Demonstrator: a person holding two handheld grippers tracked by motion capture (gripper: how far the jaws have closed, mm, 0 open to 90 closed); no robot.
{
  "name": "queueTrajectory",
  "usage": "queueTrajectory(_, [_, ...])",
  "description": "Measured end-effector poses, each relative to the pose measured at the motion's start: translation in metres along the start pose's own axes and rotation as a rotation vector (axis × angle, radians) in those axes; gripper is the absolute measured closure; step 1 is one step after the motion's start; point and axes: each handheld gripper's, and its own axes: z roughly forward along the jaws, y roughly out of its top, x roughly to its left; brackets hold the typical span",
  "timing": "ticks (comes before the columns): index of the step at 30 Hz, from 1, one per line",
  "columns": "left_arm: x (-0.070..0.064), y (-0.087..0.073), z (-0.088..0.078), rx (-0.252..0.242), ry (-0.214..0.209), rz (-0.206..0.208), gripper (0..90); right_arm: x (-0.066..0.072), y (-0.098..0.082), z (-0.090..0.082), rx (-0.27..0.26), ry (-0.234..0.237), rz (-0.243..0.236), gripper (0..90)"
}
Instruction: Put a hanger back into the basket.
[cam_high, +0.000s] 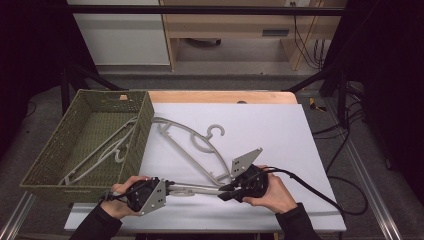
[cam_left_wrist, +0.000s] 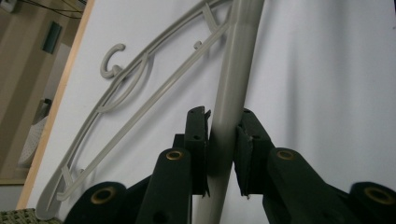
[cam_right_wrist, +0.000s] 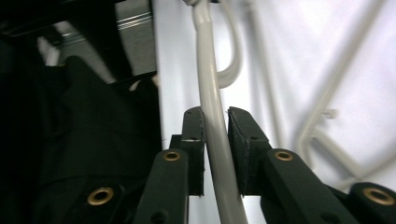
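— Hanger in the grippers: which way does it run?

— Its long axis lies left to right, parallel to the near edge of the white table. The left gripper pinches one stretch of its grey bar; the right gripper pinches another stretch, its jaws pressed onto the bar in the right gripper view. The two point toward each other.

— And the others?

— A second hanger lies flat on the table just behind, running diagonally from the basket's corner toward the right gripper, hook pointing away from the person. A third hanger lies slanted inside the green woven basket.

— Room to move?

— The basket overhangs the table's left edge. Bare white surface stretches right and beyond the hangers; the held hanger sits close to the near edge.
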Motion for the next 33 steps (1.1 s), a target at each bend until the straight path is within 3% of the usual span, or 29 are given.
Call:
queueTrajectory(1, [-0.001,0.000,0.000,-0.025,0.001,-0.024,77.4,0.000,0.000,0.000,0.000,0.000,0.000,75.4])
queueTrajectory(4, [-0.001,0.005,-0.002,0.011,0.009,0.003,78.7,-0.002,-0.002,-0.003,-0.031,-0.047,0.005,71.9])
queueTrajectory(10, [-0.001,0.011,-0.004,0.003,0.007,-0.073,79.7,-0.007,-0.005,-0.008,-0.075,-0.155,0.036,63.1])
queueTrajectory(12, [0.000,0.012,-0.005,0.000,0.021,-0.101,79.7,-0.009,-0.006,-0.010,-0.104,-0.211,0.056,55.6])
queueTrajectory(14, [0.003,0.012,-0.006,-0.004,0.021,-0.155,79.7,-0.011,-0.008,-0.014,-0.142,-0.272,0.074,45.3])
queueTrajectory(16, [0.004,0.012,-0.007,-0.015,0.030,-0.220,79.7,-0.012,-0.010,-0.019,-0.176,-0.334,0.083,42.7])
queueTrajectory(17, [0.006,0.012,-0.008,0.005,0.031,-0.232,79.7,-0.013,-0.011,-0.024,-0.206,-0.350,0.095,40.4])
queueTrajectory(19, [0.008,0.012,-0.007,-0.006,0.038,-0.304,79.7,-0.014,-0.014,-0.032,-0.274,-0.378,0.129,34.6])
queueTrajectory(23, [0.012,0.011,-0.009,-0.048,0.017,-0.413,79.7,-0.015,-0.021,-0.046,-0.335,-0.447,0.178,23.8])
queueTrajectory(33, [0.026,0.020,-0.028,-0.067,0.040,-0.526,79.7,-0.014,-0.043,-0.075,-0.460,-0.530,0.255,12.4])
